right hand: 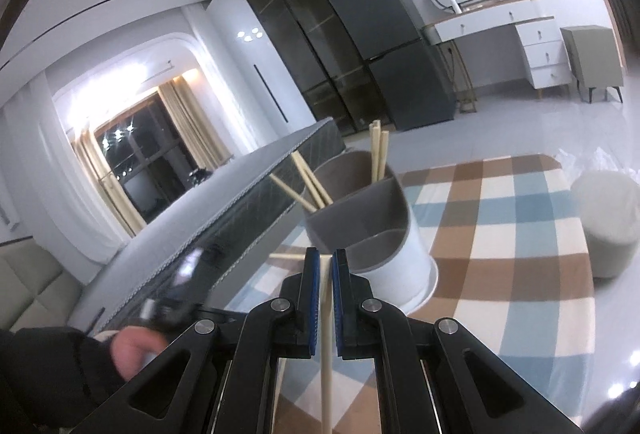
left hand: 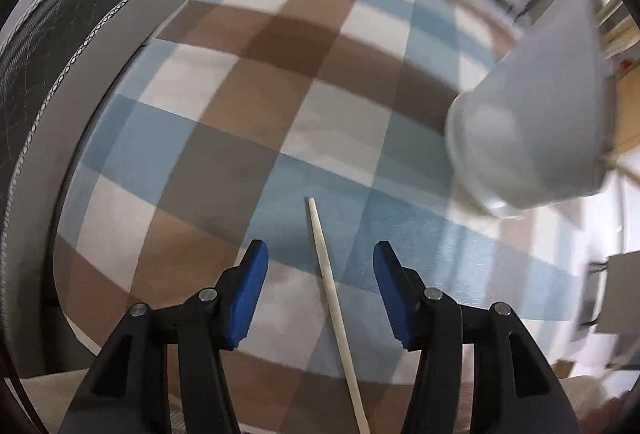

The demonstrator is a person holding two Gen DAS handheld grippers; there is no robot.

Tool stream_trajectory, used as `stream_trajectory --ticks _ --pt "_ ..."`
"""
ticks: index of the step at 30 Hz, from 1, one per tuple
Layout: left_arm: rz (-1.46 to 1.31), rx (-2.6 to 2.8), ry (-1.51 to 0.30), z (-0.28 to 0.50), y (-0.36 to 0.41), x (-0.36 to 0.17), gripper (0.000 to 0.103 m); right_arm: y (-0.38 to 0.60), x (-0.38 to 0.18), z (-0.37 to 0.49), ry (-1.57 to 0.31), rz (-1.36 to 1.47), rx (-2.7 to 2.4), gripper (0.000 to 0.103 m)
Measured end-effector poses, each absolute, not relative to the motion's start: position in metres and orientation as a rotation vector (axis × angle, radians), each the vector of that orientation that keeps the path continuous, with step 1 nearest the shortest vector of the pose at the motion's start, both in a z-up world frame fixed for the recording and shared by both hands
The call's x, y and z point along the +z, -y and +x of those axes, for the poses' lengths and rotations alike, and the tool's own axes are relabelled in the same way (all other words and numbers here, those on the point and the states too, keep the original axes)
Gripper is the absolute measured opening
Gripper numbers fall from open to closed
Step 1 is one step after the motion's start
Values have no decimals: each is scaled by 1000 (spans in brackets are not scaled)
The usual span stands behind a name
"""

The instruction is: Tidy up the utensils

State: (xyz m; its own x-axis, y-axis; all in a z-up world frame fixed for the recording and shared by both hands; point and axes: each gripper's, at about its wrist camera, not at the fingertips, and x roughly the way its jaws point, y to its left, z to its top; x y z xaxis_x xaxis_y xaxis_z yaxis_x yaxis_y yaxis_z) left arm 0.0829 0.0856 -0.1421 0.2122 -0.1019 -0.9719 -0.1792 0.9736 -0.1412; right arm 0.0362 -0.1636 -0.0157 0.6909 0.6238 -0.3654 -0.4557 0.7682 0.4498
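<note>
In the left wrist view a pale chopstick [left hand: 332, 298] lies on the checked rug [left hand: 280, 94]. My left gripper [left hand: 320, 254] points down over it, open, with a blue pad on either side and neither touching it. The utensil holder [left hand: 528, 122] shows blurred at the right. In the right wrist view my right gripper [right hand: 326, 258] is shut on another chopstick [right hand: 326, 362], which hangs down from its pads. Just beyond stands the holder [right hand: 368, 218], white outside with grey compartments, several chopsticks [right hand: 378, 154] upright in its far sections. One more chopstick [right hand: 286, 256] lies on the rug beside it.
A dark mattress edge [left hand: 80, 14] runs along the left of the rug [right hand: 500, 274]. A person's hand [right hand: 132, 350] in a dark sleeve is at the lower left. A round pale stool [right hand: 608, 222] stands at the rug's right; a fridge [right hand: 400, 54] and cabinets line the back wall.
</note>
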Motion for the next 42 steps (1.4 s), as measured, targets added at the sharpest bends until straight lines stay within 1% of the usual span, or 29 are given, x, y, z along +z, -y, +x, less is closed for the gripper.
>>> stream_trajectory --ticks 1,4,5,6,7,10,13,18,23,29,38,42 --pt "-214 58 -1390 85 -80 -149 33 167 -16 38 -530 348 613 5" --pt "-97 99 -1405 84 -62 -151 23 175 -15 39 -529 370 604 5" --pt "-107 101 -1412 83 -60 -150 15 178 -15 40 -528 384 604 5" --pt "-132 107 -1419 84 -60 -149 11 180 -14 40 -527 392 603 5" --pt "-163 120 -1428 85 -61 -149 2 182 -13 40 -525 398 601 5" --pt "-252 91 -1403 86 -64 -146 1 185 -9 36 -510 394 597 5" --pt "-284 91 -1315 74 -69 -132 1 187 -3 28 -475 373 589 5" --pt "-332 -11 -1116 34 -70 -77 1 188 9 16 -420 368 563 5" --pt "-322 -99 -996 1 -65 -34 1 175 20 6 -390 331 561 5" --pt "-269 -165 -924 -23 -59 -9 0 167 30 -6 -366 315 545 5" --pt "-233 -238 -867 -35 -57 4 0 160 45 -16 -336 282 531 5" --pt "-270 -238 -873 -35 -72 4 0 158 47 -18 -335 266 536 5"
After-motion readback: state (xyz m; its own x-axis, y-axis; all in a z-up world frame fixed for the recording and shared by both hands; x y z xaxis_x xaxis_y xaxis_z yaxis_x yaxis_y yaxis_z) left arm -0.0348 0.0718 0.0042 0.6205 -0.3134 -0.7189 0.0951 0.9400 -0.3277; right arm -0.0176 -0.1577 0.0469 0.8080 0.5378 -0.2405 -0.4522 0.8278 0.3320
